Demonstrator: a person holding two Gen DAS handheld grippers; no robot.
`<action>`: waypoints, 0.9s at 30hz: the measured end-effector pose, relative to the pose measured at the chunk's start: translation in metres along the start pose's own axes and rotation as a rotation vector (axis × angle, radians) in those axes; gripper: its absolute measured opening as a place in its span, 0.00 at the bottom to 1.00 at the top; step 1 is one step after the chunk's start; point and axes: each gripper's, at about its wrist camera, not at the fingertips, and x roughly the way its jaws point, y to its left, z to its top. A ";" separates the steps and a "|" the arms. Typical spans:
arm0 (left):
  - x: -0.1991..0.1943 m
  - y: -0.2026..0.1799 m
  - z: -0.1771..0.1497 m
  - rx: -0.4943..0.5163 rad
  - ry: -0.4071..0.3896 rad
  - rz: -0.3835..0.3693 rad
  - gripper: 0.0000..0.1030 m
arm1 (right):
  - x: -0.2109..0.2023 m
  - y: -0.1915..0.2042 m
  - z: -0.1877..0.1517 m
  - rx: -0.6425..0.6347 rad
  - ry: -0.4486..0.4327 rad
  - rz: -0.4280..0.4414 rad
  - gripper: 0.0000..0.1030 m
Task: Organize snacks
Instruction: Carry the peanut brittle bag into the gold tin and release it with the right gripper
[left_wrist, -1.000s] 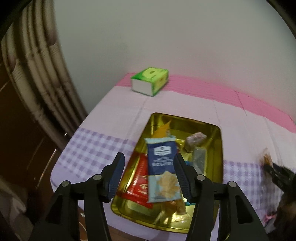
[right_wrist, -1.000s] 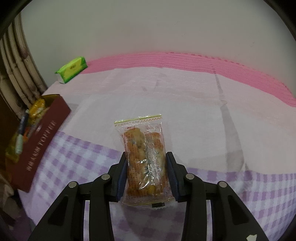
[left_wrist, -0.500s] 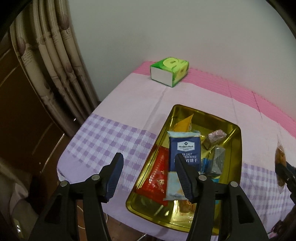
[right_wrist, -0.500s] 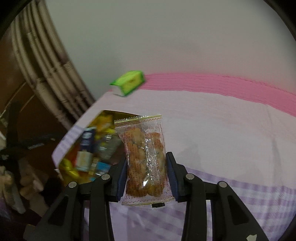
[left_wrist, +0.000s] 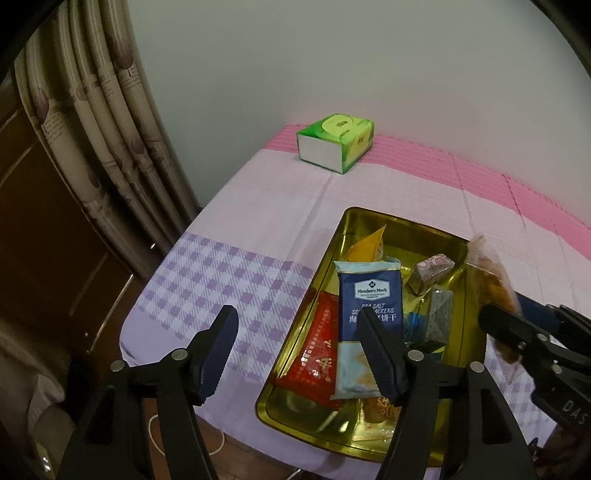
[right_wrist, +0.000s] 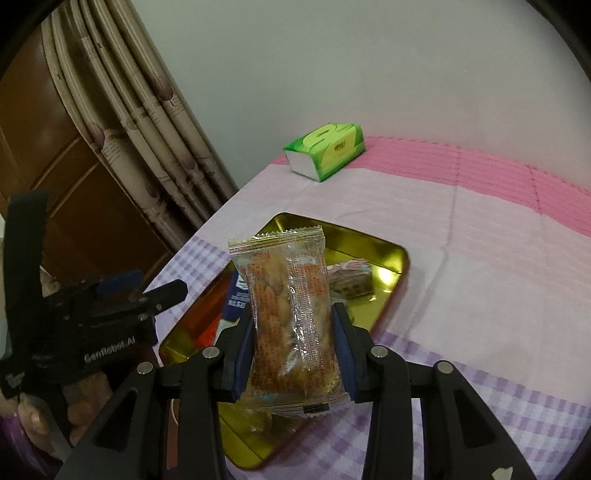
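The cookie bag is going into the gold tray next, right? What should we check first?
1. Right gripper is shut on the cookie bag: ok, both pads press its sides.
2. Bag is over the gold tray: ok from the right wrist view, though its height above the tray cannot be told.
3. Free spot in the tray: ok, the far end is bare gold; the near end holds the blue cracker pack and red packet.
4. Left gripper is out of the way: cannot tell; it hangs open and empty by the tray's near left edge, its jaws just opened wider.
5. Tissue box is clear of the path: ok, it sits far back.
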 end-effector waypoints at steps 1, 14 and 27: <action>0.000 0.000 0.000 0.000 0.002 0.000 0.66 | 0.003 0.001 0.000 0.006 0.003 0.001 0.36; 0.006 0.002 0.000 -0.003 0.027 -0.003 0.69 | 0.025 0.007 0.003 0.045 0.040 0.002 0.36; 0.010 0.002 0.000 -0.001 0.046 0.007 0.71 | 0.041 0.002 0.007 0.088 0.063 -0.004 0.36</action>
